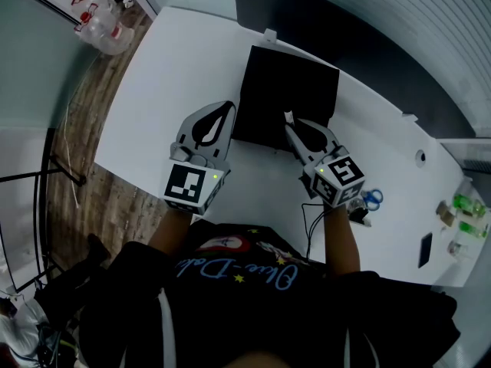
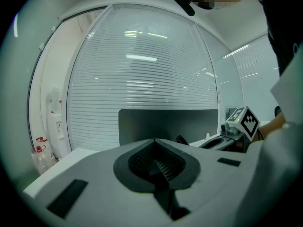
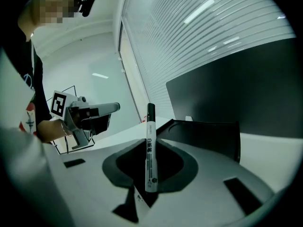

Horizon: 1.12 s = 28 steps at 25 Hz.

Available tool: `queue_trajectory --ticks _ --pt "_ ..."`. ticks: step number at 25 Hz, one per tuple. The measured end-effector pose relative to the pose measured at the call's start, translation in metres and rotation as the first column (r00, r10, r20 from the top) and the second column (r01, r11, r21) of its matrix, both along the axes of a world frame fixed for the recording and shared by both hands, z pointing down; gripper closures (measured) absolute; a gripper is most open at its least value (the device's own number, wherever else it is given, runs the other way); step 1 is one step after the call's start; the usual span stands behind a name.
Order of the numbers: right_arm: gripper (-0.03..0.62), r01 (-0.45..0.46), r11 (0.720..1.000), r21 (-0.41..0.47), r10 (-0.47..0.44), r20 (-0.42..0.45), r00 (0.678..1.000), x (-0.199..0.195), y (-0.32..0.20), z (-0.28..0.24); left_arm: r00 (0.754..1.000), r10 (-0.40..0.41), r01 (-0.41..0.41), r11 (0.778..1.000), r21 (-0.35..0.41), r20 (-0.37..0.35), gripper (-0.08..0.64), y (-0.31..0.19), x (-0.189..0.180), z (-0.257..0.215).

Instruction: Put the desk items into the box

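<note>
Far left, on the white desk [image 1: 165,75], the left gripper [image 1: 227,112] hovers with its jaws pressed together and nothing between them, tips right by the near left corner of the open black rectangular box [image 1: 288,90]. The box sits mid-desk in front of a dark upright panel [image 1: 345,33]. Over to the right gripper [image 1: 295,135]: its jaws are clamped on a white marker pen with a black cap [image 3: 150,150], which stands upright, cap on top, right at the box's near edge. Further right, a pair of blue-handled scissors [image 1: 372,199] lies on the desk, well apart from the box.
</note>
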State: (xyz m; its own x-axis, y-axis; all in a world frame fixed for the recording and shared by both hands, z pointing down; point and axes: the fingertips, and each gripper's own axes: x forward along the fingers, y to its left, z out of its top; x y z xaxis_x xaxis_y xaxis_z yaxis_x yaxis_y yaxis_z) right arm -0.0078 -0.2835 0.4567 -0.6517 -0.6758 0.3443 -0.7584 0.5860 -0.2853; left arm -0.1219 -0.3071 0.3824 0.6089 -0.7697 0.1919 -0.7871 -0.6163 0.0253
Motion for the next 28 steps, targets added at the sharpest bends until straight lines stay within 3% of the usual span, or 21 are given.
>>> queue_trajectory --ticks 14,28 --pt "0.52 0.093 0.994 -0.062 -0.1 -0.138 0.985 -0.015 0.001 0.029 1.0 -0.002 0.002 1.0 -0.019 0.002 0.552 -0.006 -0.003 0.009" --pt "0.52 0.172 0.976 -0.136 -0.207 -0.323 0.923 -0.027 -0.001 0.055 1.0 -0.019 0.018 0.999 -0.035 -0.013 0.552 -0.012 -0.012 0.016"
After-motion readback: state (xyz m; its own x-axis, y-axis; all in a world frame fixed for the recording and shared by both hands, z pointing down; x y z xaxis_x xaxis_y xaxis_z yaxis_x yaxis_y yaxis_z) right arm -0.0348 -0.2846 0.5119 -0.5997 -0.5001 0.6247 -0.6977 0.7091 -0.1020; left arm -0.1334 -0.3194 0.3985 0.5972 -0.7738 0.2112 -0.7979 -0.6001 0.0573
